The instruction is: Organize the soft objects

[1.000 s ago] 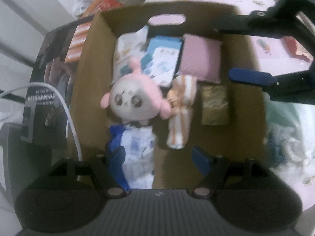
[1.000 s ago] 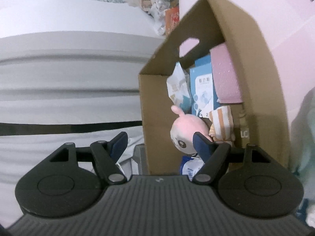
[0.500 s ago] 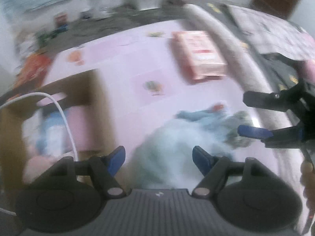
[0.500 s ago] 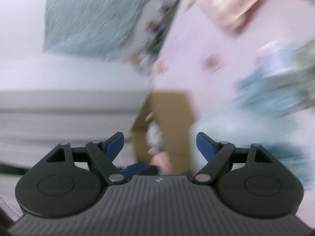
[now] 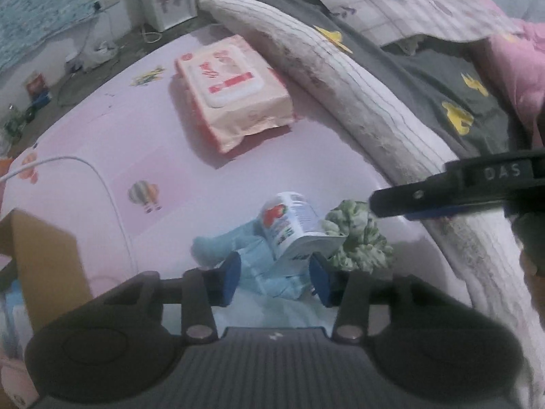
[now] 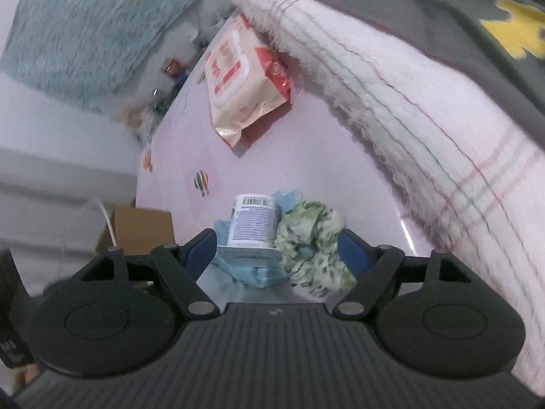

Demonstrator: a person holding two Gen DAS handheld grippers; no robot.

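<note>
Left tongs [image 5: 276,281]: spread, nothing between the tips. I have them low over a small heap on the pink bed sheet [image 5: 102,129]. Heap, as I read it from the left wrist view: a light blue cloth [image 5: 218,250] at the bottom, a white pouch [image 5: 294,228] with a red fruit print lying on it, and a green-and-white scrunchie [image 5: 359,242] touching the pouch on its right side. The pouch sits just ahead of the gap between my left fingertips.

Right tongs [image 6: 277,254]: also spread, holding nothing. From the right wrist view the pouch [image 6: 252,221] shows its barcode end, and the scrunchie [image 6: 313,245] lies beside it, both within the opening of the tips; the blue cloth [image 6: 238,269] spreads underneath. In the left wrist view the right tongs [image 5: 391,206] come in from the right edge, near the scrunchie.

Other items: 1 pack of wipes [image 5: 235,88] farther up the sheet, well apart from the heap. A cardboard box [image 5: 44,262] stands at the left edge. A white blanket [image 5: 357,102] with thin coloured stripes runs along the right, a grey cover [image 5: 442,78] with yellow shapes over it. A white cable [image 5: 98,177] arcs across the sheet.
</note>
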